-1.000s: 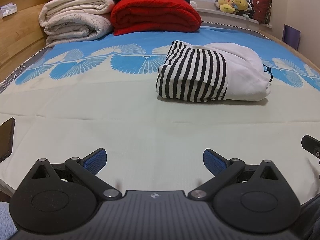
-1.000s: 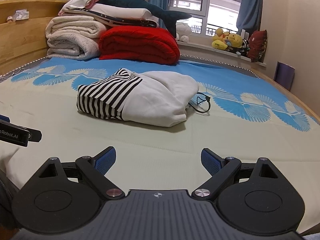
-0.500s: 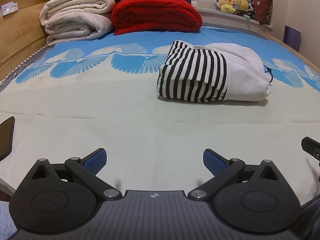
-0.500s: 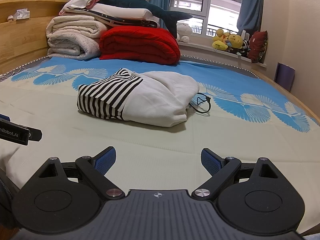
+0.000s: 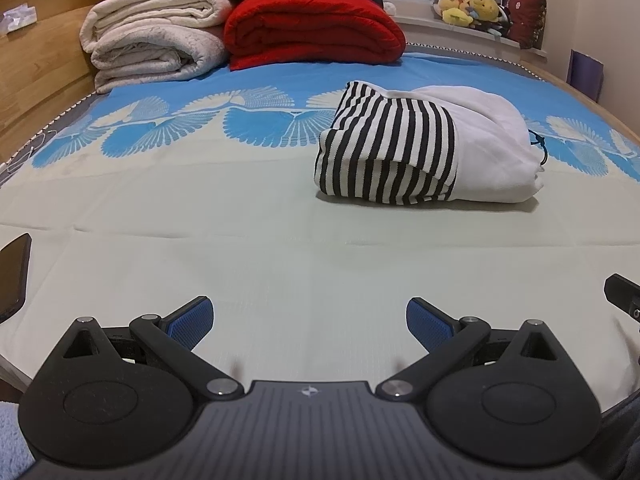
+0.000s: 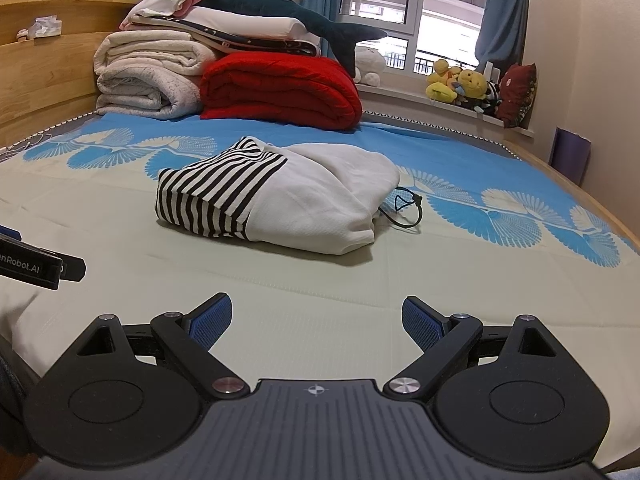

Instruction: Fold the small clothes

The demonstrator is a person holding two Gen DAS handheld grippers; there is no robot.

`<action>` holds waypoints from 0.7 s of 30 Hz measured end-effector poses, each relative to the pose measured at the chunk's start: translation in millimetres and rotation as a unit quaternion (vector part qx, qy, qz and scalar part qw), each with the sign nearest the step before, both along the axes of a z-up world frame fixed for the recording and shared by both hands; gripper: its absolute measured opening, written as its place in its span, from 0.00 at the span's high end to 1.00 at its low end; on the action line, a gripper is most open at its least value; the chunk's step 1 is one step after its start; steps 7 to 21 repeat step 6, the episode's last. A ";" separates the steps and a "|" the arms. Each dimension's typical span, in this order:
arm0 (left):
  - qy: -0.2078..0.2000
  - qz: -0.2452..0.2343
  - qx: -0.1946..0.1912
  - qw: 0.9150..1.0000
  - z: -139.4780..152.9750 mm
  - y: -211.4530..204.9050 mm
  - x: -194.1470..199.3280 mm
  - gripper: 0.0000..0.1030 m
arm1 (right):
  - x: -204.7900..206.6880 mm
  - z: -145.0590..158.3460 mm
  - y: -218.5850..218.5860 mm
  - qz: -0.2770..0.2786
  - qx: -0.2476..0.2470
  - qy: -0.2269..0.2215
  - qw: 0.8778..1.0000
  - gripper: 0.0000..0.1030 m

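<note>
A folded white garment with a black-and-white striped part (image 5: 424, 152) (image 6: 280, 196) lies on the bed (image 5: 240, 264) (image 6: 440, 276), a dark drawstring loop (image 6: 408, 208) trailing from its right end. My left gripper (image 5: 310, 320) is open and empty, low over the pale sheet, well short of the garment and to its left. Just as wide open and empty is my right gripper (image 6: 316, 320), held in front of the garment with a clear gap to it. A piece of the left gripper's body (image 6: 36, 264) shows at the right wrist view's left edge.
Rolled cream blankets (image 5: 156, 36) (image 6: 148, 76), a red quilt (image 5: 312, 28) (image 6: 280, 88) and a shark plush (image 6: 288, 12) are stacked at the head of the bed. The wooden headboard (image 5: 28, 60) runs along the left. Soft toys (image 6: 460, 84) line the windowsill.
Both grippers have barely shifted; the views drift very slightly. The garment lies as before and both stay open.
</note>
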State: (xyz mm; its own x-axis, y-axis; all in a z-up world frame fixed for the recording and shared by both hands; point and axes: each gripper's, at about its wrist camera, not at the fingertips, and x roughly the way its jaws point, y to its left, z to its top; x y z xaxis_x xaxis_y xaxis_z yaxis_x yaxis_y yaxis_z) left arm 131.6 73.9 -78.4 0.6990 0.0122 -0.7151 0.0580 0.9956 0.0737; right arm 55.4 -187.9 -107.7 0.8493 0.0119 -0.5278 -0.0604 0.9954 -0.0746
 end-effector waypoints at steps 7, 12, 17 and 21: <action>-0.001 0.006 -0.004 1.000 1.2 1.3 -1.1 0.00 | 0.0 0.0 0.5 0.000 0.000 0.000 1.000 0.10; -0.001 0.006 -0.004 1.000 1.2 1.3 -1.1 0.00 | 0.0 0.0 0.5 0.000 0.000 0.000 1.000 0.10; -0.001 0.006 -0.004 1.000 1.2 1.3 -1.1 0.00 | 0.0 0.0 0.5 0.000 0.000 0.000 1.000 0.10; -0.001 0.006 -0.004 1.000 1.2 1.3 -1.1 0.00 | 0.0 0.0 0.5 0.000 0.000 0.000 1.000 0.10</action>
